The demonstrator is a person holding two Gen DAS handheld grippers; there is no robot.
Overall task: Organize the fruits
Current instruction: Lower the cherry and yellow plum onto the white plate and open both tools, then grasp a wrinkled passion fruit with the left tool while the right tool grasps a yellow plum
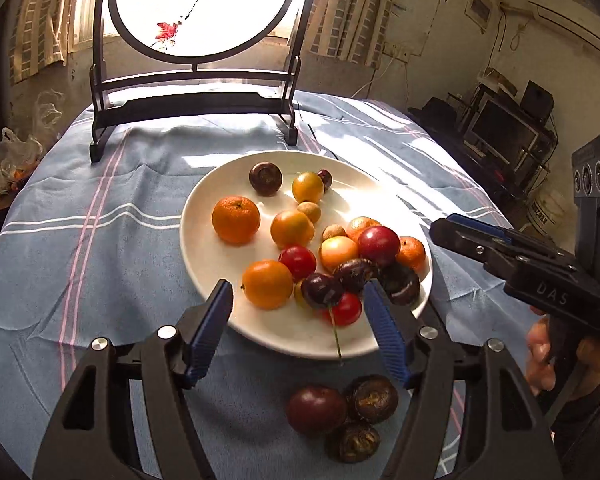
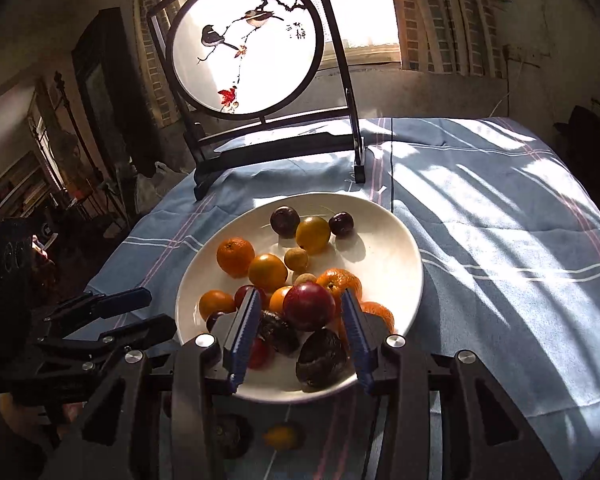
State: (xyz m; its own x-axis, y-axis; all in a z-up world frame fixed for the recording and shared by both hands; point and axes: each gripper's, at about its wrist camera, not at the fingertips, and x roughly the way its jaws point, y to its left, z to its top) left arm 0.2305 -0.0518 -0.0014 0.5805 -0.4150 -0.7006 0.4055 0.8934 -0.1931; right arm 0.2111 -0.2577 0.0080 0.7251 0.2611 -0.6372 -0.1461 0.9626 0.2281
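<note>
1. Right wrist view: right hand-held gripper (image 2: 300, 320), jaws apart, is bracketing the red plum (image 2: 309, 306) on the white plate (image 2: 396, 248).
2. Left hand-held gripper (image 1: 298, 312) is hovering spread, empty.
3. Next, likely closing and lifting gently.

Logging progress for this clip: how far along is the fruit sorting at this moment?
Early to midway. Done: three dark fruits sit grouped on the tablecloth in front of the plate. In hand: nothing; the left gripper and right gripper both hover open over the plate's near edge. Left: the oranges, red fruits and remaining dark ones still mixed on the plate.
</note>
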